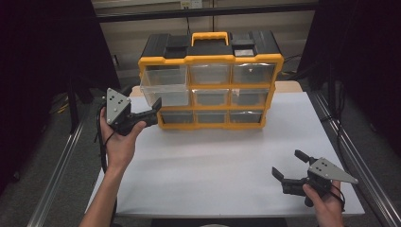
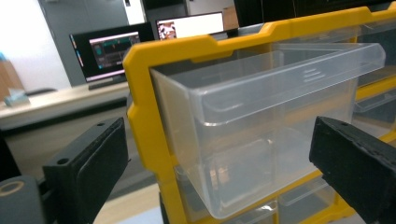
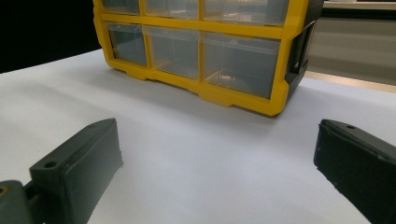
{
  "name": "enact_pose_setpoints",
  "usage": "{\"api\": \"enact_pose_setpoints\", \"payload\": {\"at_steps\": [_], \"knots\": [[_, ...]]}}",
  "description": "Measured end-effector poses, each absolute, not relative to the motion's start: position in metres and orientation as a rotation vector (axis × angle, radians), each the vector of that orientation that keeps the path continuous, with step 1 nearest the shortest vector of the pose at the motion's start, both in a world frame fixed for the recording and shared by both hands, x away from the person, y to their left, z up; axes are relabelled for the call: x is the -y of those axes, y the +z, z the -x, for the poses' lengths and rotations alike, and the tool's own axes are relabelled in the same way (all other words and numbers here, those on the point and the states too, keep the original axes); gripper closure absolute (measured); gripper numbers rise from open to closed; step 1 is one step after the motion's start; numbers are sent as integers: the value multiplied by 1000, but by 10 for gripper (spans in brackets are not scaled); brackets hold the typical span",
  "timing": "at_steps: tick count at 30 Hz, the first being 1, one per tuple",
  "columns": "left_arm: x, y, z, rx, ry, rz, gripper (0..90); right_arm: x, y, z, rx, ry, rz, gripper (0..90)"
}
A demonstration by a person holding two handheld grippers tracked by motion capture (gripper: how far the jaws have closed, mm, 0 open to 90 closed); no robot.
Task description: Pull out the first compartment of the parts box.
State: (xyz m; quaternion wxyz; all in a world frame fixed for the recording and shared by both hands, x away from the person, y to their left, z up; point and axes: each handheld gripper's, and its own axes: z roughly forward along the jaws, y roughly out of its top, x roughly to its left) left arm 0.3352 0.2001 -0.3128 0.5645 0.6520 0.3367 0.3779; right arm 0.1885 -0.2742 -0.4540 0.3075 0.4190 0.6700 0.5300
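Drawer (image 2: 261, 121) pulled out, contents unclear; left gripper (image 1: 150, 109) and right gripper (image 1: 289, 165) wide open, empty.

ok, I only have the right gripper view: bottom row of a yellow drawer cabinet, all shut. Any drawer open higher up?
Observer: Yes. The top-left drawer is pulled partway out of the cabinet; it looks empty.
Operator: Where's the left gripper?
Observer: The left gripper is at the cabinet's left front corner, jaws open, below that drawer's front.
Operator: Touching it?
Observer: Can't tell. In the left gripper view the drawer sits between the open jaws, with gaps on both sides.
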Motion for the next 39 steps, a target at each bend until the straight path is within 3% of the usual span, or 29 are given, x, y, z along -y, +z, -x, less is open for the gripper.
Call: {"api": "enact_pose_setpoints", "payload": {"at_steps": [3,9,14,20,29,39], "knots": [[-202,-319,-335,-862,785,-1490,16,274,-454,-189,-1773,1399,-1111,2],[-219,-345,-334,-946,705,-1464,16,275,-455,-190,-1760,1389,-1123,2],[-229,-365,-333,-906,668,-1446,21,274,-455,-191,-1758,1388,-1130,2],[-229,-383,-324,-897,730,-1518,15,275,-455,-191,-1751,1385,-1133,2],[-233,-427,-305,-929,653,-1525,46,274,-455,-191,-1757,1390,-1135,2],[-242,-433,-271,-879,665,-1565,45,276,-455,-190,-1759,1388,-1136,2]]}}
